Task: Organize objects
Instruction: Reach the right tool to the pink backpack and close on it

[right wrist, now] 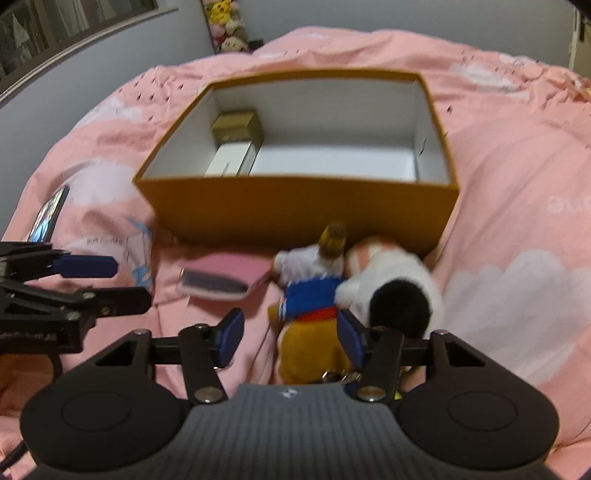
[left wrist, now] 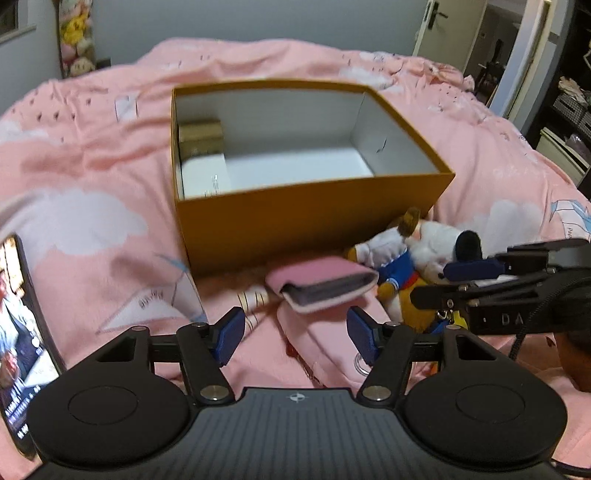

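Plush [right wrist: 314,295] beside box [right wrist: 295,206] on bed: soft, light, best pinched mid-body. Pouch [left wrist: 321,284] alongside: flat, limp. Left gripper [left wrist: 295,332] and right gripper [right wrist: 290,338] both open, empty.

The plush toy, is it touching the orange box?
Touching. The right wrist view shows the plush toy pressed against the orange box's front wall.

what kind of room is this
Most likely a bedroom in a home. The work surface is a bed with a rumpled pink duvet, plush toys are stacked in the far corner, and an open door leads to another room.
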Motion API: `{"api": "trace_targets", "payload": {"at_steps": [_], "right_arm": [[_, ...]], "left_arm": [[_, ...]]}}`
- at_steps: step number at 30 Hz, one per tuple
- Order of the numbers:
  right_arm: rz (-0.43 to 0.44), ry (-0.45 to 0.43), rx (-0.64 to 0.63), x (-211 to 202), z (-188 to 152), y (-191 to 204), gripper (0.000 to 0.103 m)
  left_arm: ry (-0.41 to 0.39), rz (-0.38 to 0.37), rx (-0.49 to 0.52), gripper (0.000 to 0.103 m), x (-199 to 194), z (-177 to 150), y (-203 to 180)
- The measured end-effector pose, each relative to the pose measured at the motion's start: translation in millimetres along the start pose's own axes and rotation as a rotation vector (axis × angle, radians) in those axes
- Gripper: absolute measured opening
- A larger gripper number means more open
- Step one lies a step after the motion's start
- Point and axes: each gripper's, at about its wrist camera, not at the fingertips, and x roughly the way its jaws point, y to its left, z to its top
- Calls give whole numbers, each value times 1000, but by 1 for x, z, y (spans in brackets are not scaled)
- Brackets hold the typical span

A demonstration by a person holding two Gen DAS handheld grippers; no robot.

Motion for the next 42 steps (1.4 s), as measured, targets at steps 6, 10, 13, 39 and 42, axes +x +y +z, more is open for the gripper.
{"api": "trace_targets", "payload": {"at_steps": [6, 10, 13, 39, 42], "right_arm": [[37, 124, -26, 16, -7, 5, 45], [31, 207, -69, 22, -16, 11, 43], [54, 276, -136, 24, -22, 18, 44], [157, 73, -267, 14, 6, 39, 0], [133, 68, -290, 26, 14, 43, 0]], "left_arm": [[103, -32, 10, 72, 8, -6, -2], [184, -25, 54, 71, 11, -15, -7], [212, -8, 104, 71, 12, -19, -13], [87, -5, 60, 66, -9, -4, -5], [87, -3, 56, 66, -6, -4, -4]]}}
